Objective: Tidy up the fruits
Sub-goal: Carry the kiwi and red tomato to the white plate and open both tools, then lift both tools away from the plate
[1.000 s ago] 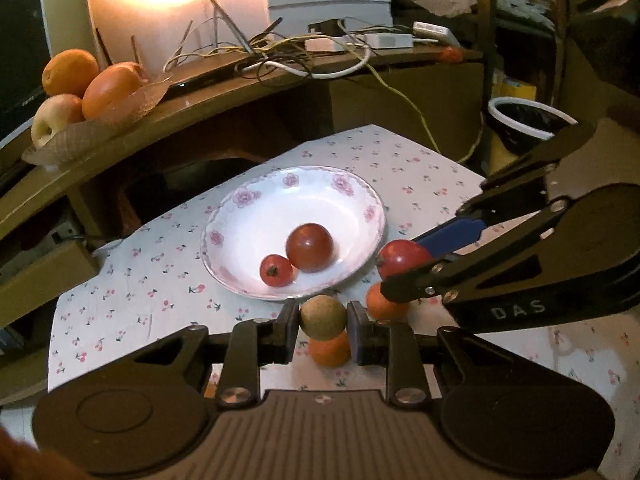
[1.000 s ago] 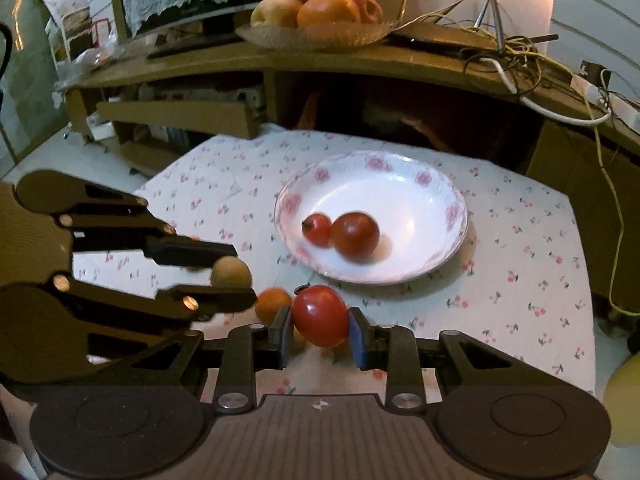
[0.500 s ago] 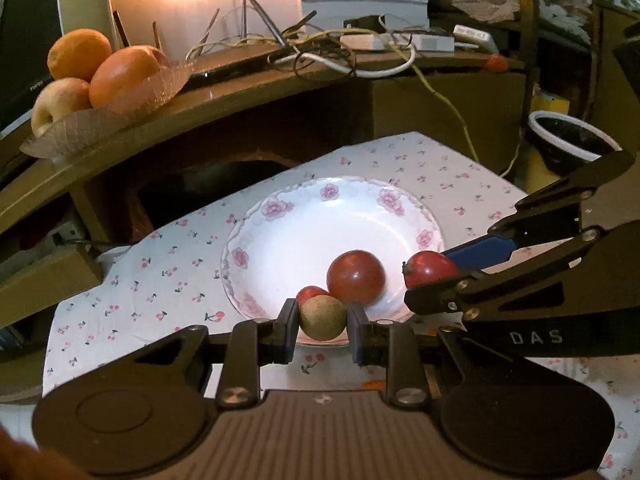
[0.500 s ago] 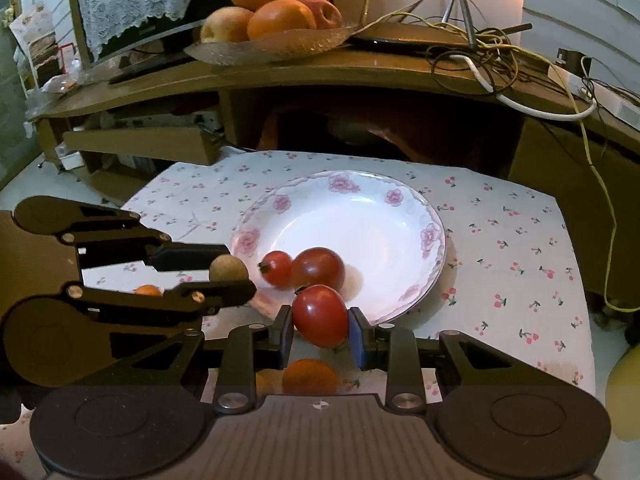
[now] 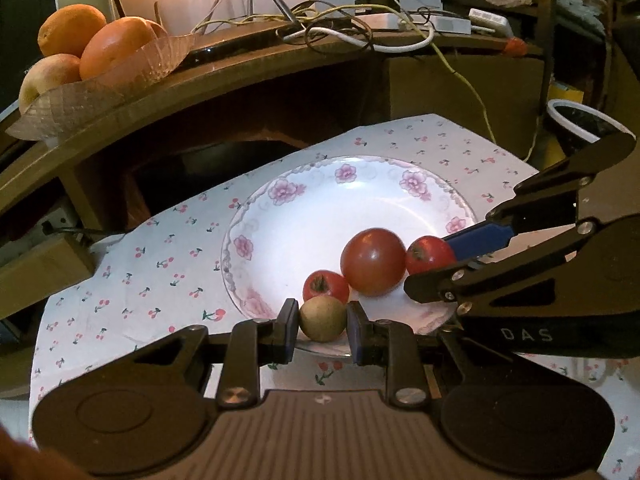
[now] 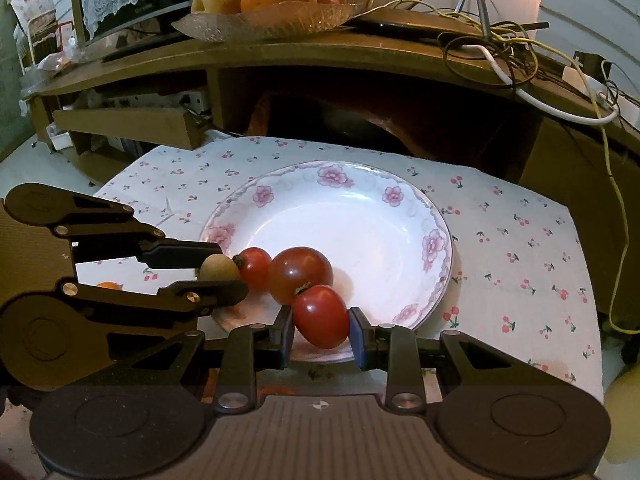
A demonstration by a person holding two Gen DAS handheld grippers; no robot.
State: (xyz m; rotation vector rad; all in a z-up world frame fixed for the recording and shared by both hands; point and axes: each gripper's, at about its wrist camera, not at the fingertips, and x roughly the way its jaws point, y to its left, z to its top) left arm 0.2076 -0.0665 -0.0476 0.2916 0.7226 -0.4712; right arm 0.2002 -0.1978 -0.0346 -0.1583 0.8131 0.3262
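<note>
A white plate with pink flowers (image 5: 360, 188) (image 6: 384, 208) lies on a cherry-print cloth. In it rest a large dark red tomato (image 5: 373, 261) (image 6: 300, 272) and a small red tomato (image 5: 325, 286) (image 6: 256, 266). My left gripper (image 5: 322, 320) (image 6: 219, 272) is shut on a small round tan fruit (image 5: 322, 317) (image 6: 218, 267) over the plate's near rim. My right gripper (image 6: 320, 318) (image 5: 434, 258) is shut on a red tomato (image 6: 320, 316) (image 5: 428, 254), which hangs over the plate beside the large tomato.
A small orange fruit (image 6: 109, 285) lies on the cloth behind the left gripper. A glass dish of oranges and apples (image 5: 92, 76) (image 6: 272, 20) sits on the wooden shelf (image 5: 248, 80) behind, beside tangled cables (image 6: 500, 52). A white-rimmed bin (image 5: 580, 120) stands at right.
Both grippers have carried their fruits forward and down from above the cloth to over the plate's near side. The orange fruits on the cloth have dropped out of the left wrist view.
</note>
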